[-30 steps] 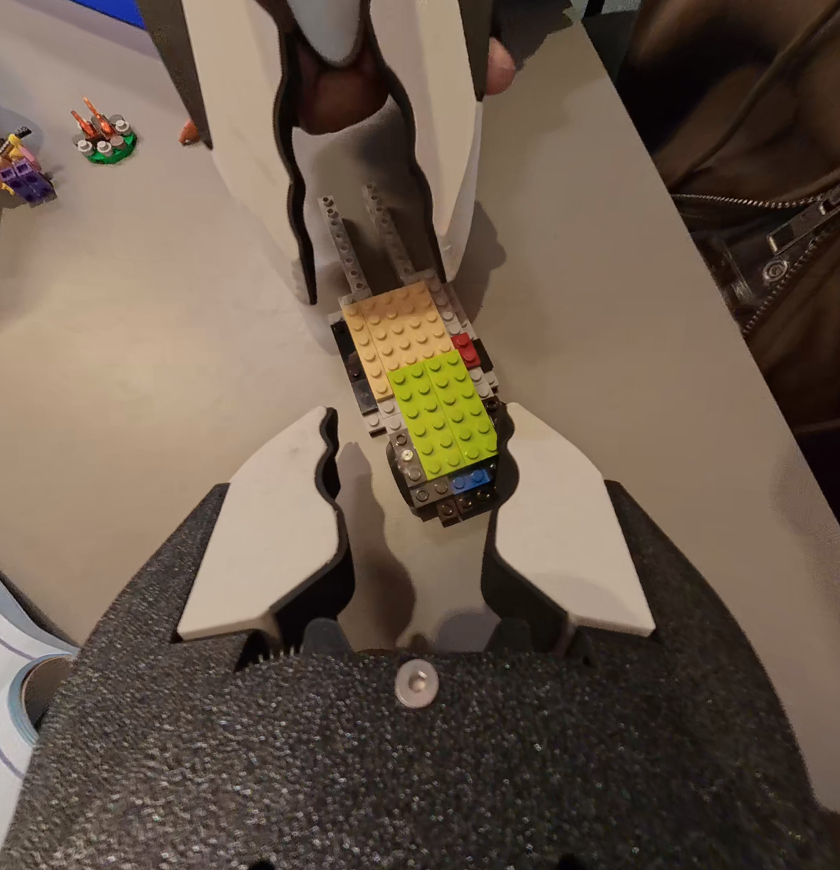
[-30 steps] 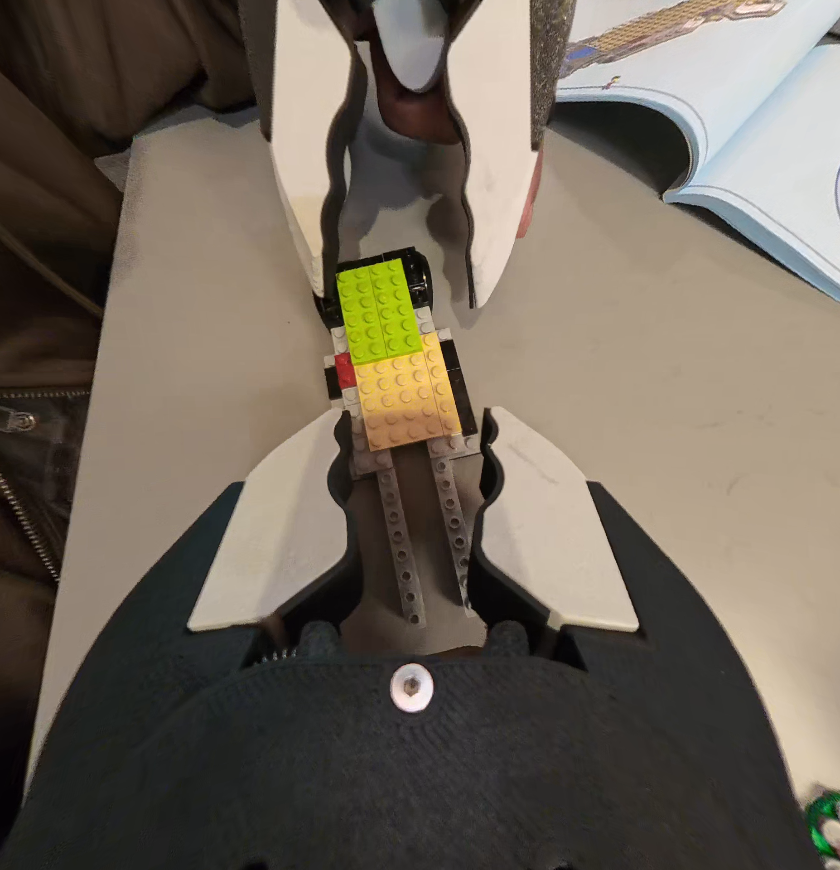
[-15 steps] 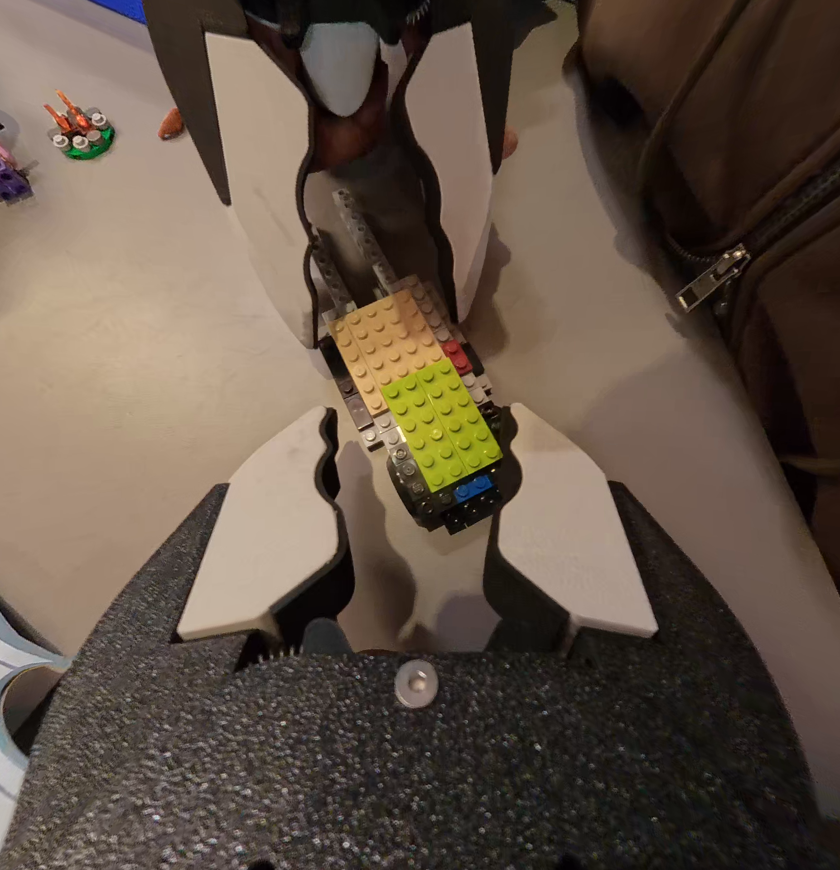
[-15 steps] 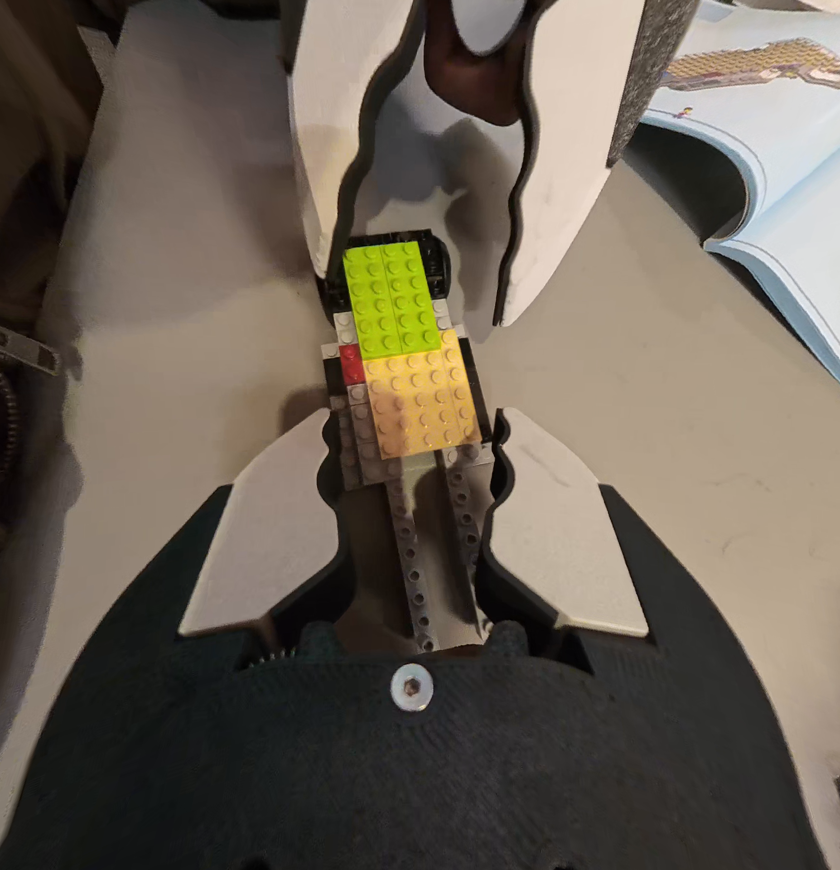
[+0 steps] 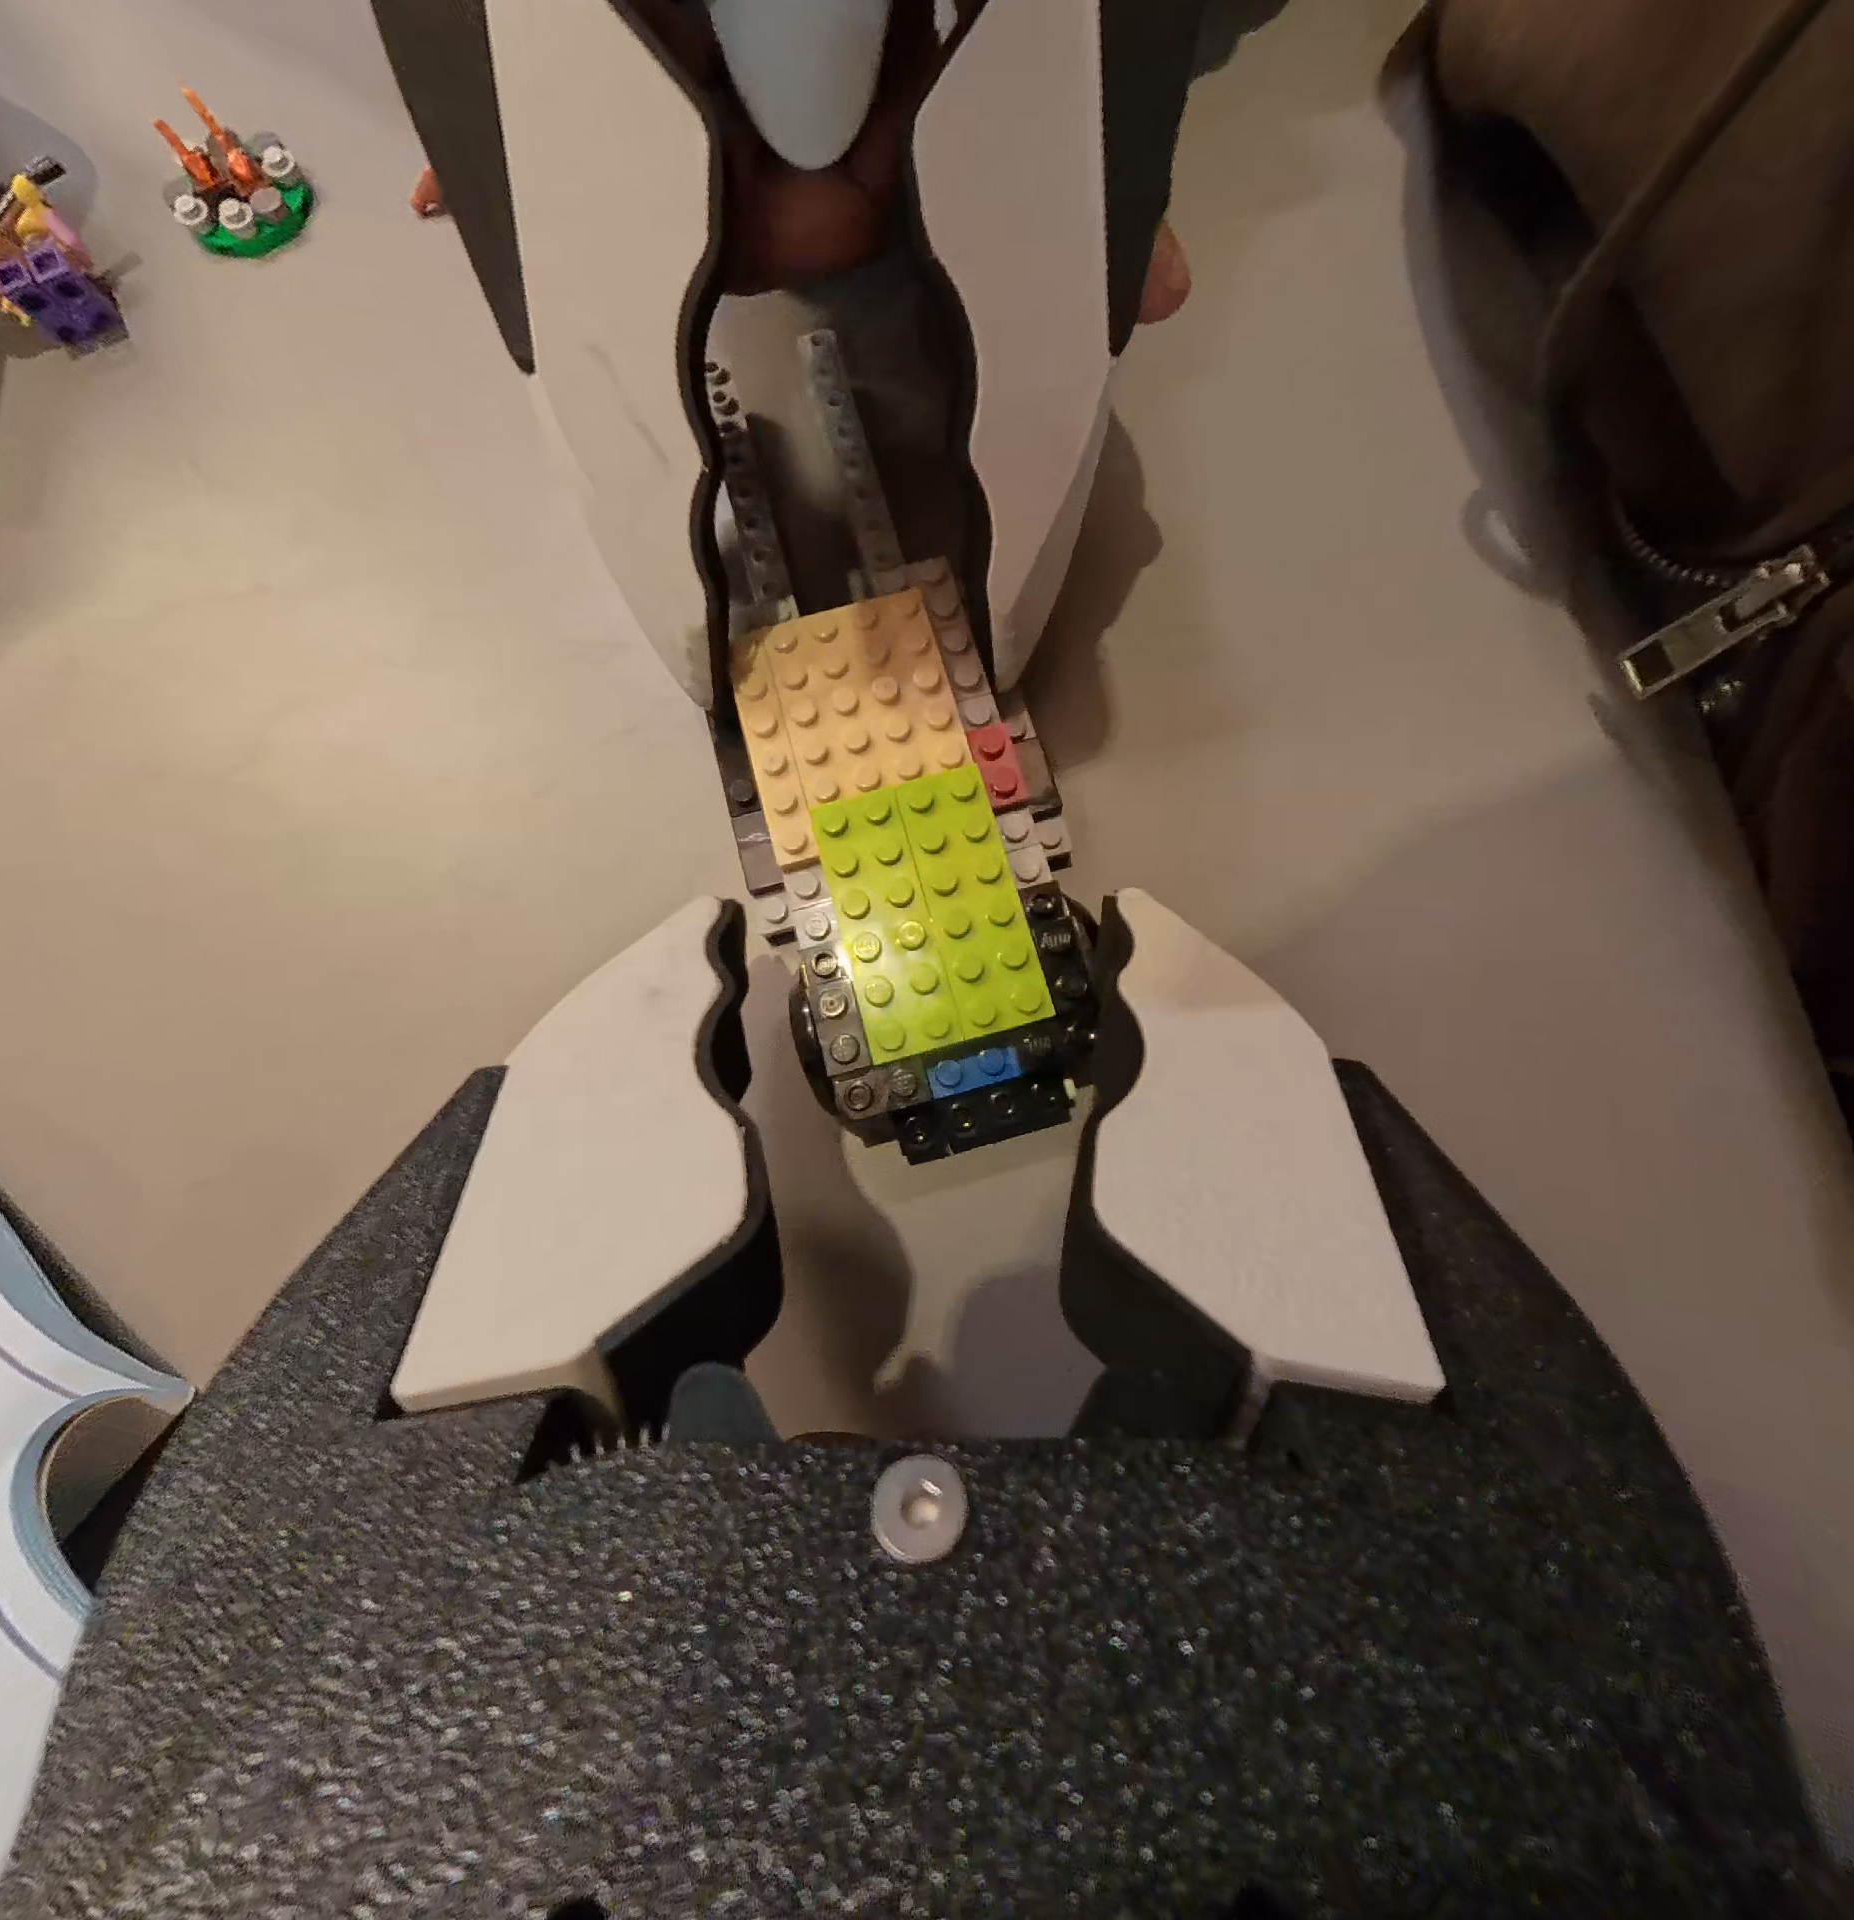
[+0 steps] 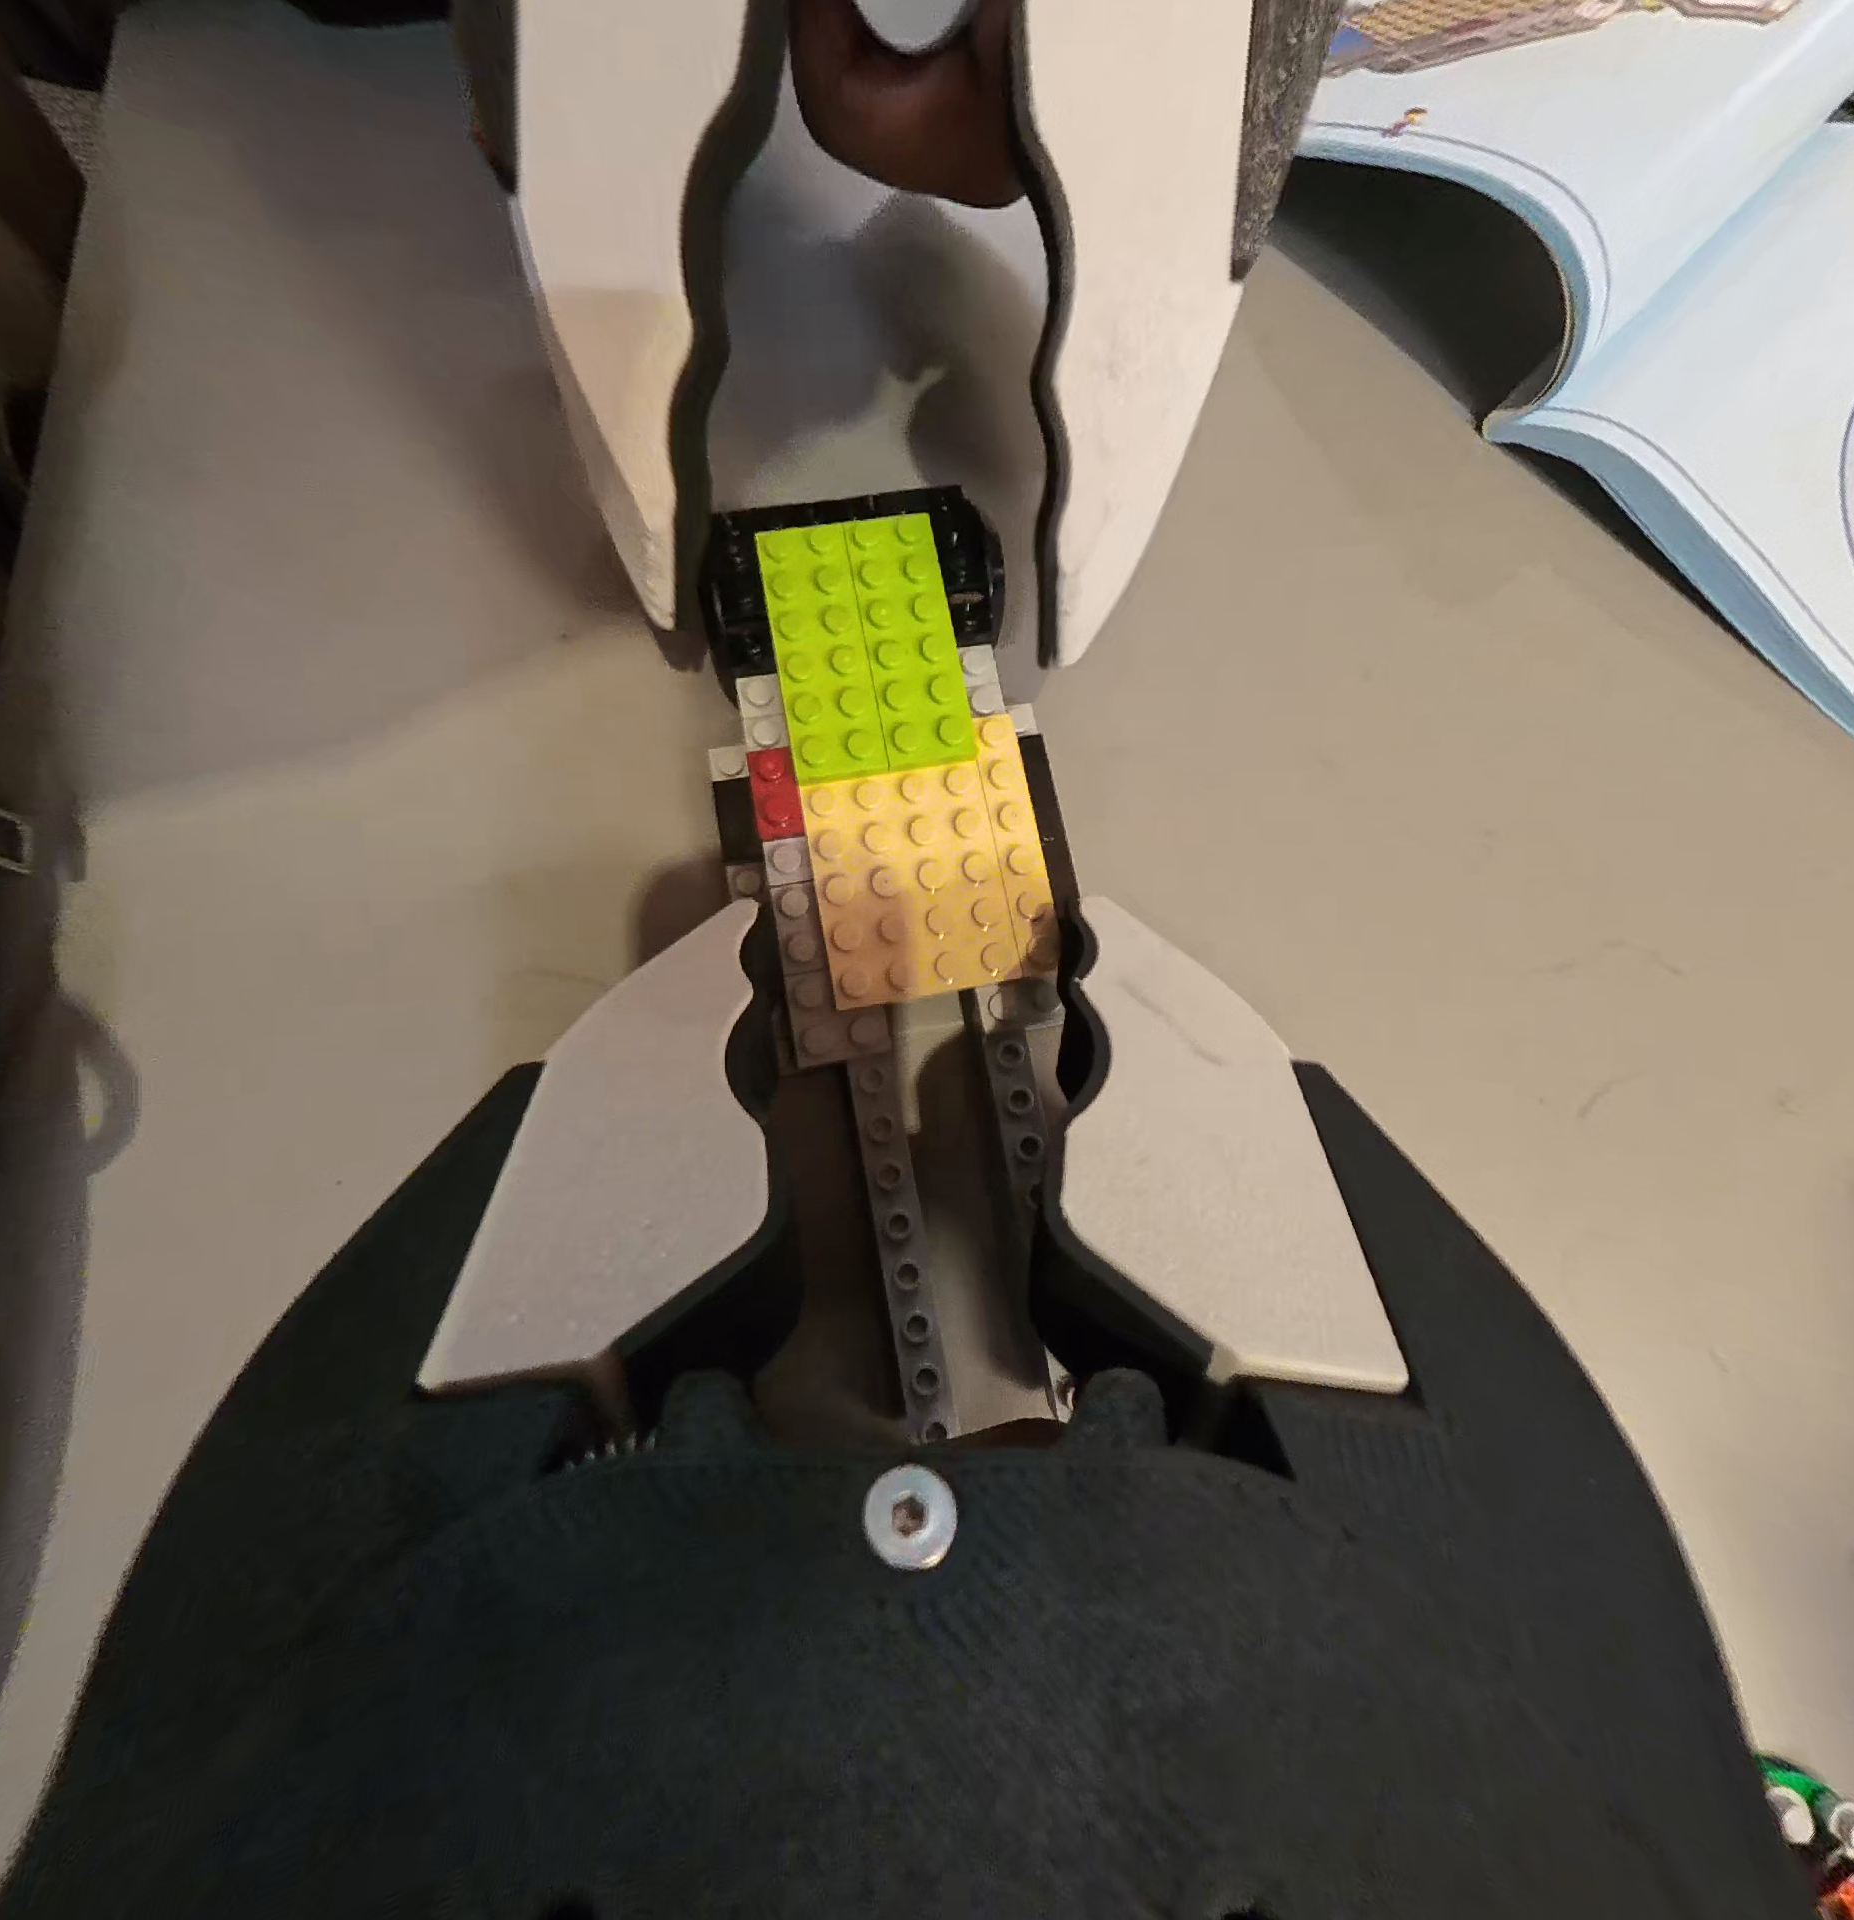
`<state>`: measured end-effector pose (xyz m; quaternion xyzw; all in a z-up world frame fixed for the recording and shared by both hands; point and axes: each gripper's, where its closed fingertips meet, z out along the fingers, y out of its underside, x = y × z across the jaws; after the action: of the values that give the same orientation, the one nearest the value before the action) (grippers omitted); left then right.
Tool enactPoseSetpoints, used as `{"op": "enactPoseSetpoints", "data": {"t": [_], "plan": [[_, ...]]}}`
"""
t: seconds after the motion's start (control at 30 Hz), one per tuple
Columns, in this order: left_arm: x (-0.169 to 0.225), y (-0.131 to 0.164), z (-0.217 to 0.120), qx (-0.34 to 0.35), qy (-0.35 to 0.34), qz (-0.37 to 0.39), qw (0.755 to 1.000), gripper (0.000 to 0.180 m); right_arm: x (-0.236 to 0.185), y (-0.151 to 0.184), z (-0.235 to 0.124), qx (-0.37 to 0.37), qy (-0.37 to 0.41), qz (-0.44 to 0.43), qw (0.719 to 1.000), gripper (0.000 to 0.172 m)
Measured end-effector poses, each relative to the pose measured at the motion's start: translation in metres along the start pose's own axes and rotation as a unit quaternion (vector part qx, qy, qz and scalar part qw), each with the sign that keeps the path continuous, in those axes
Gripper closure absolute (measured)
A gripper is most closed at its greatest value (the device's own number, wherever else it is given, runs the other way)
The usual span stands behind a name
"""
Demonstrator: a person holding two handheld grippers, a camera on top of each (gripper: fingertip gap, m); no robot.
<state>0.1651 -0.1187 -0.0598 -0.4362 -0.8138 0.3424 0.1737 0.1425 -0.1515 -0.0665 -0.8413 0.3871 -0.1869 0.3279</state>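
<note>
Flat brick model [image 5: 902, 883] lies on the pale matte surface [image 5: 331, 727], near the edge by a brown zipped jacket [image 5: 1733, 623]. It is studded plastic: lime plates at one end over a black rounded base, tan plates mid, a red and a blue bit, and two long grey holed beams sticking out the other end. My right hand-held gripper [image 6: 915, 914] pinches the tan/grey end, with both dark wavy pads against the model's sides and the beams running back between its fingers. My left hand-held gripper [image 5: 923, 909] is spread around the black end. One finger [image 5: 1141, 997] is touching the black side, and the other finger [image 5: 653, 1039] stands off with a visible gap, so I call it no grip. The fingers are white, smooth and wedge-shaped, and the bodies are grainy black. An open pale-blue booklet [image 6: 1681, 364] is toward a far edge. A small green round build [image 5: 242, 213] and a purple build [image 5: 40, 291] sit well apart from the model.
</note>
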Motion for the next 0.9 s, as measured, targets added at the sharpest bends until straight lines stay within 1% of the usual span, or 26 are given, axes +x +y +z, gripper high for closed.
{"op": "enactPoseSetpoints", "data": {"t": [0.17, 0.3, 0.47, 0.7, 0.9], "plan": [[0.000, -0.001, 0.007, -0.009, -0.003, -0.002, 1.000, 0.125, 0.001, 0.002, -0.002, -0.009, 0.002, 0.021, 1.000, 0.120], [-0.001, 0.000, 0.011, -0.022, -0.017, 0.004, 1.000, 0.126, -0.001, 0.001, -0.004, -0.009, -0.013, 0.042, 0.999, 0.122], [-0.004, -0.001, 0.014, -0.027, -0.035, 0.015, 0.999, 0.127, -0.002, 0.002, -0.005, -0.005, -0.023, 0.043, 0.999, 0.122], [-0.005, -0.003, 0.016, -0.010, -0.031, 0.011, 0.999, 0.129, -0.004, 0.004, -0.003, -0.011, -0.027, 0.038, 0.999, 0.119], [-0.005, -0.005, 0.018, -0.005, -0.032, 0.008, 0.999, 0.130, -0.005, 0.006, -0.002, -0.025, -0.003, 0.021, 0.999, 0.120]]}}
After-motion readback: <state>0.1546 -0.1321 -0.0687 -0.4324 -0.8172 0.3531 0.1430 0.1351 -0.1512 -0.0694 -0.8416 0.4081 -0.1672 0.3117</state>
